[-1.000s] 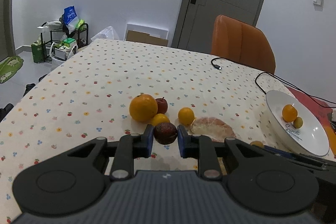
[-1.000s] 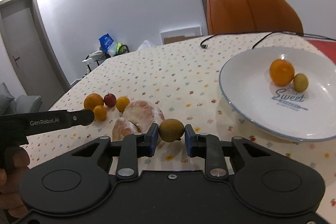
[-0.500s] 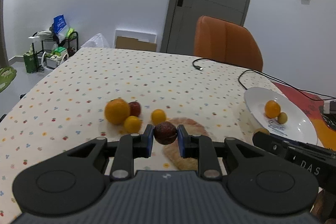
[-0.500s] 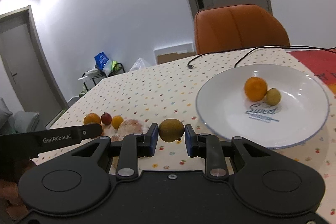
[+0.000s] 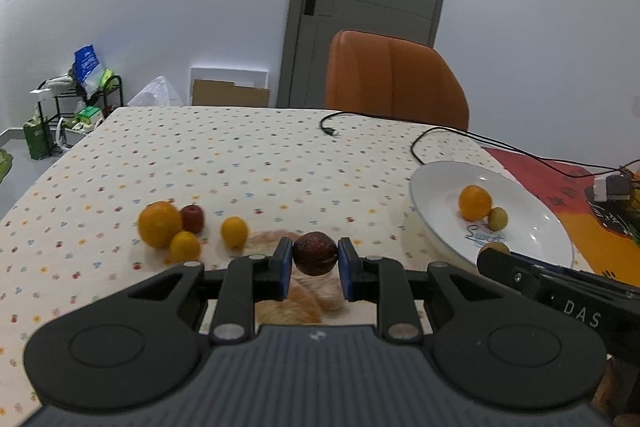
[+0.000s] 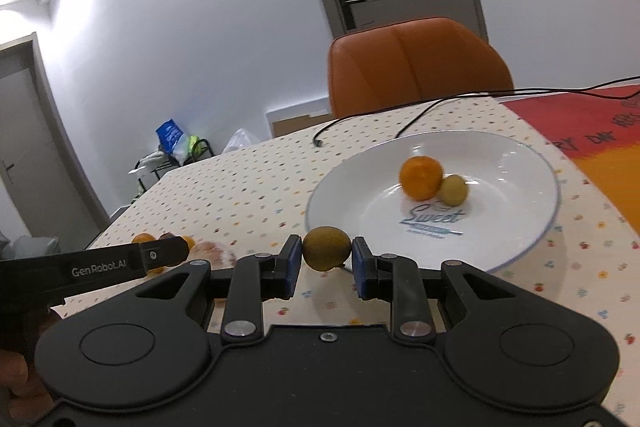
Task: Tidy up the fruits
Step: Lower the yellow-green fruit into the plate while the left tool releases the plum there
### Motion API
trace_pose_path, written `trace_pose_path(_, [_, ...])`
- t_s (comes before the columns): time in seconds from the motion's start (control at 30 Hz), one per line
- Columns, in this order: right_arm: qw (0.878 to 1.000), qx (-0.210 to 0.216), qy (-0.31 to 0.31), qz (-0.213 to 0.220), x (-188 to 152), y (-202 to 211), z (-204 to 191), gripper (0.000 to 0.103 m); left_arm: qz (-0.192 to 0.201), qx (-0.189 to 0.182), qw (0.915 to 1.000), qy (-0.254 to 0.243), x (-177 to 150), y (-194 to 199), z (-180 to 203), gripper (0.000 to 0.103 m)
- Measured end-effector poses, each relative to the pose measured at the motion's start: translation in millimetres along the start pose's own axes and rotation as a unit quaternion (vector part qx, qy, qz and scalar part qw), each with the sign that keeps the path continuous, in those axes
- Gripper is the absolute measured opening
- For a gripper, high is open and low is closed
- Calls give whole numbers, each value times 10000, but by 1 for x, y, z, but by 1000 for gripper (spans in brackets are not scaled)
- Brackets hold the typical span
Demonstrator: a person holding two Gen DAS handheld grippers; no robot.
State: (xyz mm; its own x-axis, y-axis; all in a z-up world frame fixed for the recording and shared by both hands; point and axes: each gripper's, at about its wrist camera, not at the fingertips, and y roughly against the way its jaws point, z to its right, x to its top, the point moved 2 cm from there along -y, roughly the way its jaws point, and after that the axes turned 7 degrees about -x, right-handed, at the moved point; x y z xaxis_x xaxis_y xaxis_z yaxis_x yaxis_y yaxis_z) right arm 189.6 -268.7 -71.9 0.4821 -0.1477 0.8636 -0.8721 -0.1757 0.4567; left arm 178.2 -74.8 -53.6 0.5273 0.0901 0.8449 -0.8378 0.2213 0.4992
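Left wrist view: the left gripper [image 5: 315, 259] pinches a dark, rough-skinned round fruit [image 5: 315, 258] between blue pads, held above the dotted tablecloth [image 5: 240, 155]. Beneath it lies pale peeled pomelo [image 5: 298, 301], blurred. Oranges [image 5: 159, 229] and a small red fruit [image 5: 193, 219] cluster to the left. Over on the right wrist view, the right gripper [image 6: 326, 254] clamps a dull olive-green fruit [image 6: 326, 253], matte and slightly oval, just at the rim of the glossy white plate [image 6: 520, 227], where an orange [image 6: 421, 177] touches a second green fruit [image 6: 453, 190].
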Motion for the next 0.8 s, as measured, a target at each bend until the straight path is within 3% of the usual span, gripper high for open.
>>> trace_pose_path(0.6, [9979,-429,-448,166,1,10,61,26,-82,-337,9984,-448,3,-23,57,23])
trace_pose_path(0.8, [9963,-584,-509,360,3,17,77,31,-96,-415,9973,-592,4,-30,75,23])
